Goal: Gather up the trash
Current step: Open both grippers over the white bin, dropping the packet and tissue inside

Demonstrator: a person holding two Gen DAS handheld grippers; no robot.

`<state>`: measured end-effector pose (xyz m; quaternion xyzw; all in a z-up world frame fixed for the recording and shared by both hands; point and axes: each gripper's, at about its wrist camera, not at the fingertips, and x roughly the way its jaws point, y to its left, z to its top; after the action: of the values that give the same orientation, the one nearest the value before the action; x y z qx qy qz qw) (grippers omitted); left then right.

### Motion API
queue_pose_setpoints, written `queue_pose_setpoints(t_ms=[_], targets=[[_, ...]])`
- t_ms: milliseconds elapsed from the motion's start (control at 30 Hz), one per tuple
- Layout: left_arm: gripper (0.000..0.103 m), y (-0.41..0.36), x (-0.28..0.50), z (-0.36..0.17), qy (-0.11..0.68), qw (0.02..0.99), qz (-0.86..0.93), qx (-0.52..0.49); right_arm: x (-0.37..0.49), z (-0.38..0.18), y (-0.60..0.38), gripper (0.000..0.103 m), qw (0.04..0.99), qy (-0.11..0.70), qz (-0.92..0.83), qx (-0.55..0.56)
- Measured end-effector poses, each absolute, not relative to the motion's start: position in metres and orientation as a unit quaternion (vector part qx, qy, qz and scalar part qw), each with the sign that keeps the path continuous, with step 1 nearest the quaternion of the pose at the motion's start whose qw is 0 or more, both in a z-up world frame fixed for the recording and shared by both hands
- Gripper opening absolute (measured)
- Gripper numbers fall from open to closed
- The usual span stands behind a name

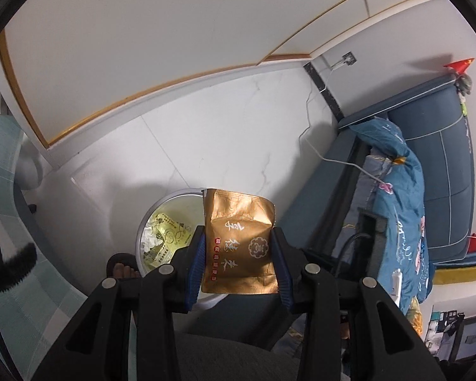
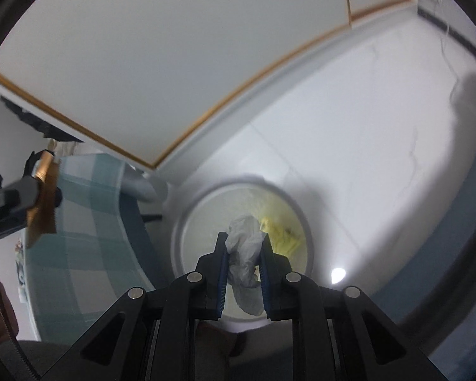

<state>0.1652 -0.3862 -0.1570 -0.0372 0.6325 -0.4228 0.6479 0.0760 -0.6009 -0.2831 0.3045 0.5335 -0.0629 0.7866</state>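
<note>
My left gripper (image 1: 238, 238) is shut on a brown-gold snack packet (image 1: 239, 241) and holds it upright just right of and above a round white trash bin (image 1: 149, 219) that has yellow wrappers inside. The left gripper and its packet (image 2: 42, 200) also show at the far left of the right wrist view. My right gripper (image 2: 243, 241) is shut on a crumpled white tissue (image 2: 244, 244) and holds it directly over the open bin (image 2: 187, 219), above a yellow wrapper (image 2: 280, 233).
The bin stands on a white marble-look floor (image 1: 222, 146) next to a white wall with a wood-trimmed panel. A bed with blue floral bedding (image 1: 403, 197) and a white cable is to the right. A checked teal cloth (image 2: 85, 222) is to the left. A sandalled foot (image 1: 123, 268) is beside the bin.
</note>
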Motion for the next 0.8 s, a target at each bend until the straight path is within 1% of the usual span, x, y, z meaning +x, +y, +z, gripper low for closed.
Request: queue_pose_setpoints(t_ms=[100, 200, 267, 300, 367, 433, 500, 567, 633, 800], targets=[[0.034, -0.391, 0.168, -0.165, 0.642, 0.643, -0.416, -0.040, 0.077, -0.299, -0.599, 0.020, 0.777, 0.546, -0.063, 0.307], [0.034, -0.394, 0.169, -0.176, 0.652, 0.638, -0.408, -0.040, 0.077, -0.315, -0.596, 0.027, 0.762, 0.561, -0.060, 0.318], [0.034, -0.398, 0.168, -0.182, 0.659, 0.634, -0.403, -0.041, 0.073, -0.322, -0.594, 0.030, 0.755, 0.566, -0.055, 0.326], [0.034, -0.399, 0.168, -0.184, 0.662, 0.632, -0.402, -0.042, 0.072, -0.327, -0.590, 0.035, 0.749, 0.573, -0.046, 0.328], [0.034, -0.401, 0.168, -0.187, 0.667, 0.628, -0.400, -0.042, 0.071, -0.330, -0.585, 0.039, 0.748, 0.574, -0.040, 0.330], [0.034, -0.403, 0.166, -0.190, 0.670, 0.626, -0.398, -0.036, 0.068, -0.331, -0.583, 0.043, 0.746, 0.577, -0.035, 0.331], [0.034, -0.404, 0.166, -0.193, 0.674, 0.622, -0.397, -0.033, 0.067, -0.330, -0.582, 0.045, 0.746, 0.578, -0.035, 0.329], [0.034, -0.405, 0.166, -0.196, 0.677, 0.621, -0.394, -0.028, 0.066, -0.326, -0.585, 0.050, 0.749, 0.576, -0.045, 0.324], [0.034, -0.406, 0.166, -0.199, 0.679, 0.621, -0.392, -0.020, 0.062, -0.321, -0.592, 0.061, 0.751, 0.572, -0.066, 0.321], [0.034, -0.410, 0.162, -0.212, 0.697, 0.607, -0.382, -0.001, 0.046, -0.308, -0.608, 0.071, 0.754, 0.551, -0.105, 0.343]])
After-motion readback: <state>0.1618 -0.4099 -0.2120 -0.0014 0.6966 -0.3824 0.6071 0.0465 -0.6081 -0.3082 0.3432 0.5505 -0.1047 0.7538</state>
